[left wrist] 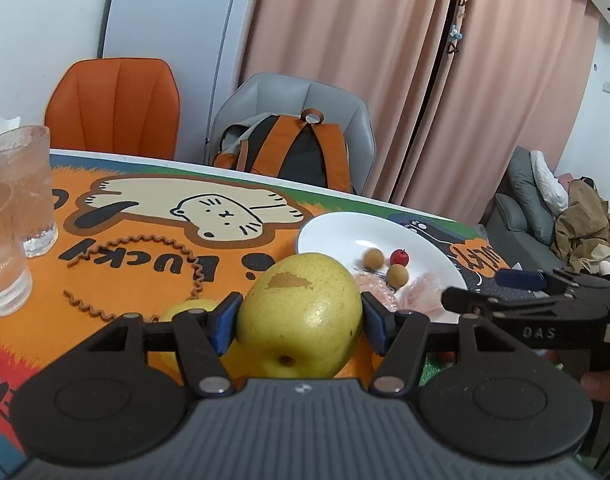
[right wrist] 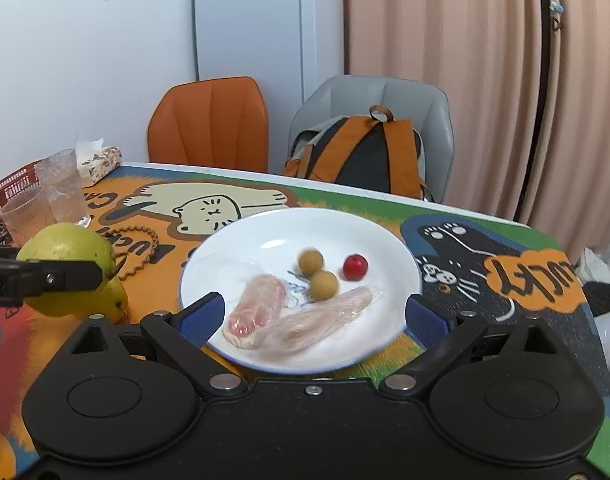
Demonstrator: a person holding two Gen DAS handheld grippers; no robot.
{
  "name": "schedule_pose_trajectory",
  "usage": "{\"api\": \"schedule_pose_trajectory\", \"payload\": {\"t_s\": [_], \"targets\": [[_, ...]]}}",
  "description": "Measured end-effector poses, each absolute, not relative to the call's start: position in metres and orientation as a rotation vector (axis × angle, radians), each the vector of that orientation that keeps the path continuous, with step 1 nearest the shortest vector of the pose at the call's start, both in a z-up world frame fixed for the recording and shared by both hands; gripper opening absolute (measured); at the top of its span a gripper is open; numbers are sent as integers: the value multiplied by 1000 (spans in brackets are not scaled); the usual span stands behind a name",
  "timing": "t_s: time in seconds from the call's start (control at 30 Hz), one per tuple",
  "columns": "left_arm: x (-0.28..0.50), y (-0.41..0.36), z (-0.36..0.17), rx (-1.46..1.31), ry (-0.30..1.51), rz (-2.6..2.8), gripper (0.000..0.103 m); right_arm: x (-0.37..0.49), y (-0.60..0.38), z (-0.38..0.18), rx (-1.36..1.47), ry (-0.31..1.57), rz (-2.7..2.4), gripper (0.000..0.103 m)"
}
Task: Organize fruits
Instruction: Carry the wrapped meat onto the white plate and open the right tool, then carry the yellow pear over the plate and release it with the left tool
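My left gripper (left wrist: 301,316) is shut on a large yellow-green pear (left wrist: 301,316) and holds it above the table, left of the white plate (left wrist: 337,228). A second yellow fruit (left wrist: 185,308) lies on the mat under it. In the right wrist view the held pear (right wrist: 65,246) shows at far left, with the other fruit (right wrist: 113,300) below it. My right gripper (right wrist: 313,316) is open and empty over the near rim of the plate (right wrist: 393,248). The plate holds two brown longans (right wrist: 311,260) (right wrist: 324,285), a small red fruit (right wrist: 355,267) and two plastic-wrapped pieces (right wrist: 257,312) (right wrist: 329,316).
Two clear glasses (left wrist: 25,192) stand at the left on the cartoon-cat table mat (left wrist: 125,268). A coiled brown cord (left wrist: 145,248) lies on the mat. A red basket (right wrist: 9,188) and tissue box (right wrist: 99,160) sit far left. An orange chair (right wrist: 209,124) and a grey chair with backpack (right wrist: 361,152) stand behind.
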State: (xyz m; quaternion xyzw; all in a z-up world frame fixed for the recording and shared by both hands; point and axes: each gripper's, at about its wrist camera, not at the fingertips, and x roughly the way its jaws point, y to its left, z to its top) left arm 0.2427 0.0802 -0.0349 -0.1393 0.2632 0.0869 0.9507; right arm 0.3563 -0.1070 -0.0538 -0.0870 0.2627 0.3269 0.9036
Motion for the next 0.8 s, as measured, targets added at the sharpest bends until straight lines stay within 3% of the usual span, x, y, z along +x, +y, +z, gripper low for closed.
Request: {"api": "schedule_pose_trajectory", "payload": {"t_s": [0.8], "targets": [[303, 62, -34, -224, 554, 107, 61, 351, -142, -57, -113, 574, 625, 99]]}}
